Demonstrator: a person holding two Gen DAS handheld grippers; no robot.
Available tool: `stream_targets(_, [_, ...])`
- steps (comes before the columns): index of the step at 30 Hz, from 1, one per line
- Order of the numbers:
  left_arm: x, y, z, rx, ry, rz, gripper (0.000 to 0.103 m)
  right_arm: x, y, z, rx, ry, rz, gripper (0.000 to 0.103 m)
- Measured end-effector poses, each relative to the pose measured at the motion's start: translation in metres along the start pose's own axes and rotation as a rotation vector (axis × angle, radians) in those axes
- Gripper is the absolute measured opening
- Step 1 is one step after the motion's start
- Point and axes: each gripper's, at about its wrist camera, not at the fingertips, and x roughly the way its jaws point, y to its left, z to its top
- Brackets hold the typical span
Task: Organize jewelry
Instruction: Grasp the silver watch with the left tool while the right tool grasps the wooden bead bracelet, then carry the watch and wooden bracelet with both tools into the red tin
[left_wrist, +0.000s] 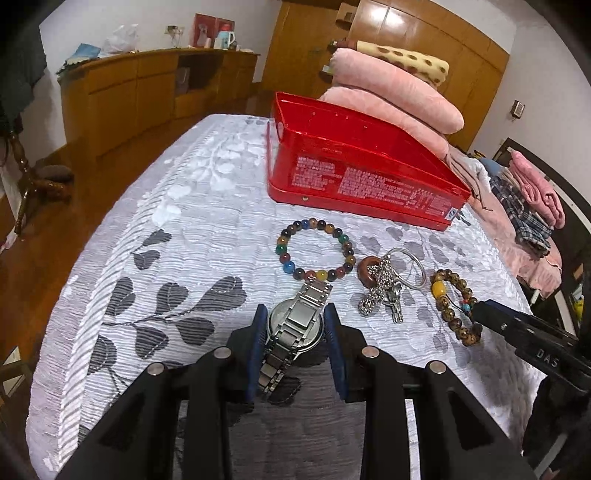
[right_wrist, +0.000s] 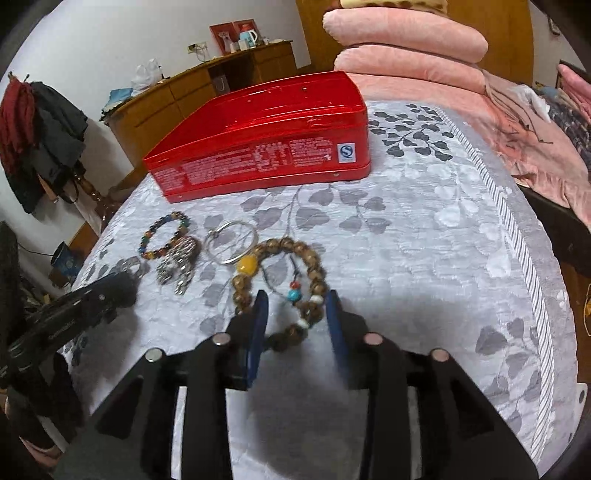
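Observation:
A steel watch lies on the bedspread between the fingers of my left gripper, whose jaws are open around its case. Beyond it lie a multicoloured bead bracelet, a silver chain with a pendant, a silver bangle and a brown wooden bead bracelet. My right gripper is open, its fingers on either side of the near part of the wooden bracelet. An open red tin box stands behind the jewelry; it also shows in the right wrist view.
The bed is covered by a white-grey leaf-patterned spread. Pink folded quilts are stacked behind the box. A wooden cabinet stands along the far wall. A coat rack with clothes stands left of the bed.

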Motion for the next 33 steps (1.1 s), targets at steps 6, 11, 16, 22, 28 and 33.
stream_targets(6, [0.006, -0.005, 0.002, 0.023, -0.005, 0.032, 0.031, 0.015, 0.000, 0.003, -0.016, 0.006, -0.019, 0.033])
stream_targets(11, [0.006, -0.011, -0.001, 0.051, -0.009, 0.043, 0.031, 0.015, 0.004, 0.001, -0.031, -0.003, -0.058, 0.012])
stream_targets(16, [0.001, -0.009, -0.001, 0.026, -0.008, 0.002, 0.031, 0.006, 0.004, 0.001, -0.021, -0.019, -0.035, 0.011])
stream_targets(22, [-0.011, -0.019, 0.006, 0.039, -0.040, -0.026, 0.031, -0.018, 0.012, 0.010, -0.041, -0.079, -0.014, 0.011])
stream_targets(28, [-0.022, -0.027, 0.022, 0.051, -0.087, -0.030, 0.031, -0.035, 0.020, 0.029, -0.071, -0.133, -0.006, 0.011])
stream_targets(33, [-0.026, -0.031, 0.037, 0.054, -0.115, -0.026, 0.031, -0.041, 0.022, 0.042, -0.080, -0.161, -0.008, 0.011])
